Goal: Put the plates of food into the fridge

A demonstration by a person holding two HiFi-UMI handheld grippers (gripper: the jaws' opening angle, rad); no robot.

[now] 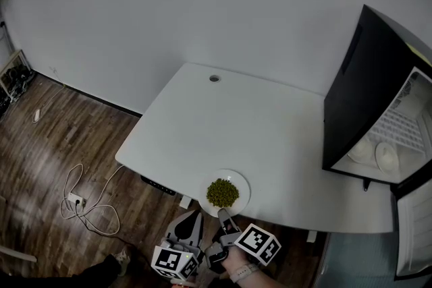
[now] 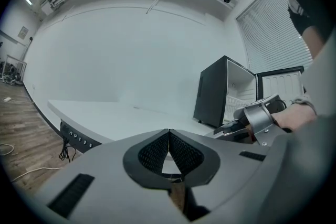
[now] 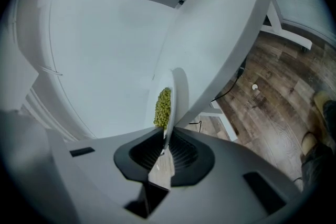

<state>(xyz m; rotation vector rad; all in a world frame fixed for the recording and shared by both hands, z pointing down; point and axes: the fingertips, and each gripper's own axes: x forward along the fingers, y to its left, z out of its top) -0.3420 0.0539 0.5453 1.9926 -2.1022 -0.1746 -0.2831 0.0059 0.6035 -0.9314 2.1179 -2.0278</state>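
Note:
A white plate [image 1: 237, 184] heaped with green peas [image 1: 222, 192] sits at the near edge of the white table [image 1: 256, 125]. My right gripper [image 1: 223, 215] is shut on the plate's near rim. In the right gripper view the rim [image 3: 176, 97] runs edge-on between the pads of the right gripper [image 3: 165, 139], with the peas [image 3: 164, 107] just beyond. My left gripper [image 1: 194, 215] hangs beside it, off the table's edge, shut and empty; its tips meet in the left gripper view [image 2: 168, 131]. The black fridge [image 1: 358, 98] stands open at the table's right end.
White dishes [image 1: 378, 155] lie on the fridge's lower shelf, and its door [image 1: 413, 226] swings out to the near right. A cable hole [image 1: 214, 78] marks the table's far side. A power strip and cord [image 1: 88, 206] lie on the wood floor at left.

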